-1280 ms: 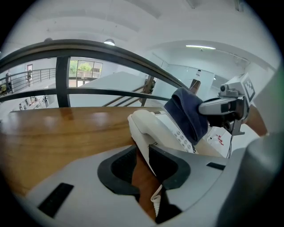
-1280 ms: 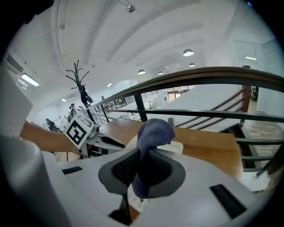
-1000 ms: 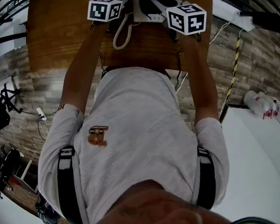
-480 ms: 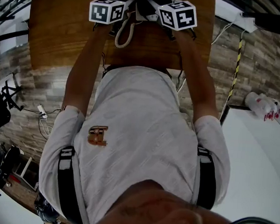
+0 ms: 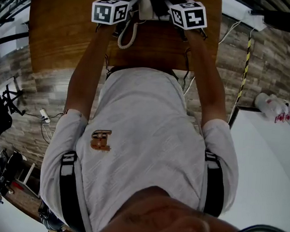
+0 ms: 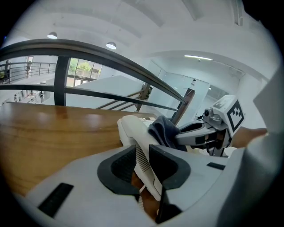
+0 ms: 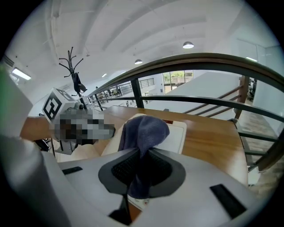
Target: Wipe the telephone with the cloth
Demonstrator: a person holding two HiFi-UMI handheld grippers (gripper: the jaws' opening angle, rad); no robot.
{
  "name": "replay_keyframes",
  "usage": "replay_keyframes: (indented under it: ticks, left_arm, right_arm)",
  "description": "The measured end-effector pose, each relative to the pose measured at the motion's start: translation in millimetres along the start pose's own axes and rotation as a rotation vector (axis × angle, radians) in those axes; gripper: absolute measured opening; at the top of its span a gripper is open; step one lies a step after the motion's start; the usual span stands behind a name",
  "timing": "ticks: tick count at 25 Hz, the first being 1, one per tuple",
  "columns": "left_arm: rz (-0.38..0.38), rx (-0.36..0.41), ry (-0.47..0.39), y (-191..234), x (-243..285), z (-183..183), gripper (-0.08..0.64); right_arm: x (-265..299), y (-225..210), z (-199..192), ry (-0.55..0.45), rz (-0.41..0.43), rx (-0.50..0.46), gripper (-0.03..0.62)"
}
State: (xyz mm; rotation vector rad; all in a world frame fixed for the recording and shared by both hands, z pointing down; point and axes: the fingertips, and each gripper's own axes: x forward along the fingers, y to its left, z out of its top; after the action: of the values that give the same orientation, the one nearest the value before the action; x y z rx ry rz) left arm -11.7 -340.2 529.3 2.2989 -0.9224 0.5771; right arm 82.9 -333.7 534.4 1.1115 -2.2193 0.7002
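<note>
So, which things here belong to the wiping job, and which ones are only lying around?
For the job:
handset, clamped in the left gripper
cloth, clamped in the right gripper
telephone base
coiled cord

Just around:
bottles
coat stand
railing

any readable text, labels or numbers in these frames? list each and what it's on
No text reads clearly anywhere.
Shirt emblem: brown logo shape, no legible letters.
Marker cubes: square patterns only, no words.
Bottles: red labels, too small to read.
Telephone tag: small, red, too blurred to read.
</note>
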Motion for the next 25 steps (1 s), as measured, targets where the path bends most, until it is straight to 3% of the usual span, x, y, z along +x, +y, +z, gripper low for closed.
replay_keyframes:
  ticks: [9,15,19,25]
  left_arm:
    - [0.001,-0.003,0.001,-2.6,1.6,-3.1,0.103]
    - [0.0,0.005,0.003,-3.6,1.9,-5.1,0.104]
    - [0.011,0.01,-0.002,-2.4,-0.4,-3.3,0.104]
    - [0.008,0.013,-0.001,-1.5,-1.7,-4.7,0.103]
  right_arm:
    - [-32.2,-53.4,-30.5,-0.001,-0.122,0.074,0.06]
    - [-52.9,-43.7,-31.6,-0.052,-0.136,0.076,0.06]
    - [-64.6,-13.5,-19.6,-0.106,-0.101,0.06,0.06]
    - [-61.5,42.6,-11.6,-0.141,0.02,0.07,0.06]
